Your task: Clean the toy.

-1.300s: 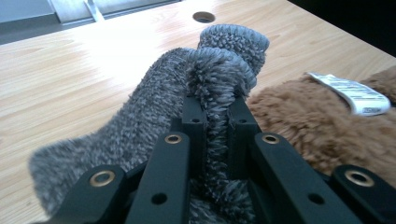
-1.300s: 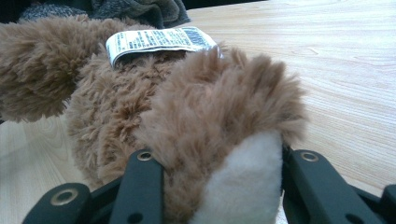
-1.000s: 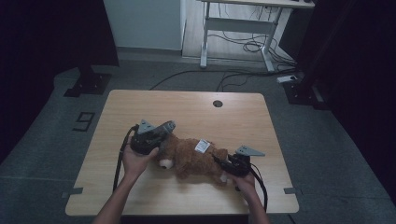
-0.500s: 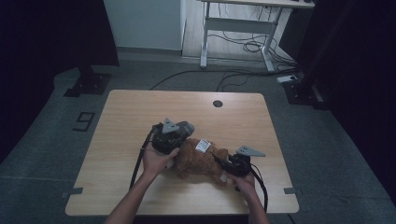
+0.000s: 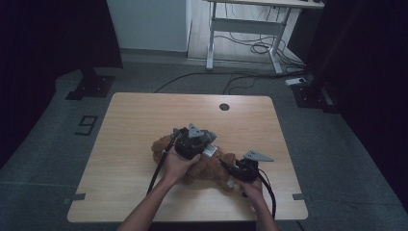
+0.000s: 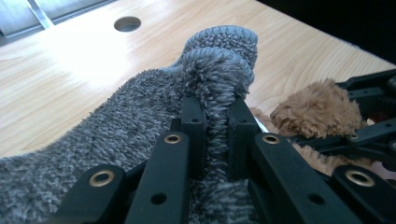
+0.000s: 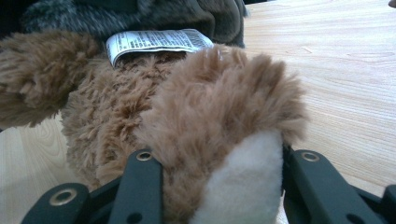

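A brown plush toy (image 5: 211,168) lies on the wooden table (image 5: 134,125) with a white label (image 7: 159,41) on its body. My left gripper (image 5: 192,140) hovers over the toy's left part, shut on a fold of fuzzy grey cloth (image 6: 140,121) pinched between its jaws (image 6: 215,112). The plush (image 6: 317,109) shows just right of that cloth. My right gripper (image 5: 244,169) rests at the toy's right end, shut on a brown limb with a cream pad (image 7: 243,186). The grey cloth (image 7: 140,14) drapes over the far side of the toy.
A round cable hole (image 5: 223,107) sits near the table's far edge. Cables trail from both grippers toward the near edge. A desk frame (image 5: 245,29) and floor cables stand beyond the table. Bare wood spreads to the left and far side.
My left gripper has carried the grey cloth rightward, from the toy's left end to over its body. The right gripper and the limb it holds have stayed put.
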Motion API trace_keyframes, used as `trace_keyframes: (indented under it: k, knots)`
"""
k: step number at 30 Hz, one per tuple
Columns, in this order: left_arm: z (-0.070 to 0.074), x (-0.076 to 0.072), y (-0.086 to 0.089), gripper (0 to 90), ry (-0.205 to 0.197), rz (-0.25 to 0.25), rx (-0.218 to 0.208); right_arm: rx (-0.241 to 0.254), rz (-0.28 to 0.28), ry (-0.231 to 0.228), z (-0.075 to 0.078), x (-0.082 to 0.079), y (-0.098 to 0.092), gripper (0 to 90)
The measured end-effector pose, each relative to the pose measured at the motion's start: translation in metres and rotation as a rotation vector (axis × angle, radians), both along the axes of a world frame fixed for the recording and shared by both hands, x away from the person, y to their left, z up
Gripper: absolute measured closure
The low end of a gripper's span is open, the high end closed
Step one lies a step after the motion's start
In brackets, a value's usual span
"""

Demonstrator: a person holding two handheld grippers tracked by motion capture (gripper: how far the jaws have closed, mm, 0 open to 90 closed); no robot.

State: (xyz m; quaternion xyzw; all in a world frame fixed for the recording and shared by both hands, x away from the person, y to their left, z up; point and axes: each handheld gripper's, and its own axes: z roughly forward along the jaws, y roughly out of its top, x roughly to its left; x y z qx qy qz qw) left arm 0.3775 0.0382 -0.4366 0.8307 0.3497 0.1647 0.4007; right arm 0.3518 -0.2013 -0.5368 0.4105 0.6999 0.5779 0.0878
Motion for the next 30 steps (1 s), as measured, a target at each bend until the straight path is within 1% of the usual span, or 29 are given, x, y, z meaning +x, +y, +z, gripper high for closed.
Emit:
trace_keyframes:
  k: [3, 5, 6, 8, 12, 14, 19, 22, 30]
  knots:
    - [-0.005, 0.001, 0.001, 80.6, 0.005, 0.002, 0.004, 0.0, -0.001, -0.005, 0.0, 0.0, 0.0, 62.1]
    - [-0.006, 0.002, 0.005, 80.7, 0.009, 0.007, -0.004, 0.002, -0.002, -0.005, 0.0, 0.0, 0.001, 62.1]
    - [-0.006, 0.002, 0.006, 80.6, 0.011, 0.009, -0.001, 0.002, -0.002, -0.005, 0.0, 0.0, 0.001, 62.1]
    - [-0.005, 0.003, 0.011, 80.6, 0.011, 0.012, 0.004, 0.0, 0.0, -0.006, 0.0, 0.0, 0.001, 62.1]
    - [-0.006, 0.006, 0.024, 80.6, 0.014, 0.039, 0.005, 0.003, 0.0, -0.005, 0.0, -0.001, 0.001, 61.9]
    - [-0.007, 0.007, 0.032, 80.6, 0.019, 0.053, -0.001, 0.003, 0.001, -0.005, 0.0, -0.001, 0.001, 61.8]
    - [-0.012, 0.01, 0.052, 80.6, 0.045, 0.084, -0.042, 0.012, 0.003, -0.002, -0.001, -0.001, 0.001, 61.7]
    - [-0.011, 0.011, 0.058, 80.6, 0.04, 0.088, -0.03, 0.014, 0.003, -0.003, -0.001, -0.001, 0.001, 61.6]
    - [-0.009, 0.011, 0.066, 80.6, 0.033, 0.1, -0.03, 0.017, 0.003, -0.006, -0.001, -0.002, 0.002, 61.6]
